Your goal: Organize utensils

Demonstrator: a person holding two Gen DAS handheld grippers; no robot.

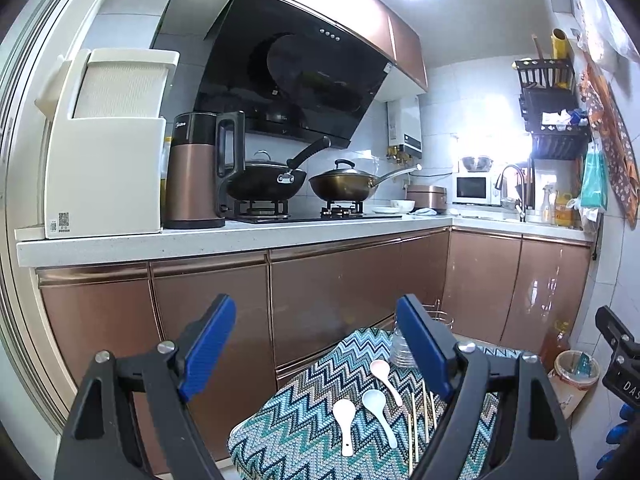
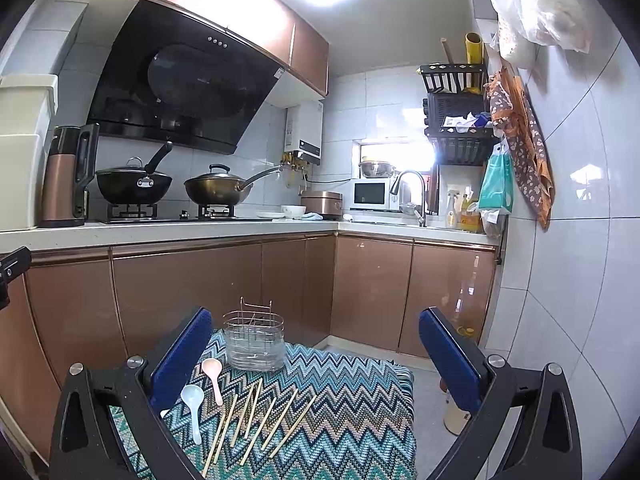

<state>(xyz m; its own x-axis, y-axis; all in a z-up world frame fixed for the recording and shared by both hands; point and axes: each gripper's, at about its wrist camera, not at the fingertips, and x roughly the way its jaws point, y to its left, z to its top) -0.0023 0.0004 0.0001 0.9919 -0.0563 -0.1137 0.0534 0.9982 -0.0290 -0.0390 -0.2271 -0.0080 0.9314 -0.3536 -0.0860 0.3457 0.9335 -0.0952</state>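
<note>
Left gripper (image 1: 316, 344) spread wide, nothing between blue pads, hovering above zigzag cloth (image 1: 304, 432). On cloth from left: white spoon (image 1: 345, 424), bluish spoon (image 2: 193, 410) just beside it, pink spoon (image 2: 214, 378) further back, bowl ends all pointing away toward cabinets. Right of spoons, bamboo chopsticks (image 2: 260, 420) scattered loose in a fan, several overlapping, none inside holder. Wire utensil holder (image 2: 254, 340) with clear plastic base upright at far edge of cloth, behind spoons and chopsticks; contents hard to make out. Right gripper (image 2: 316, 350) likewise spread wide, holding nothing, above cloth near chopsticks. Further right, on floor beside cloth, glass bottle (image 2: 468, 304) against cabinet. Behind: kitchen worktop (image 2: 180, 232) with two woks on stove, kettle at left.
</note>
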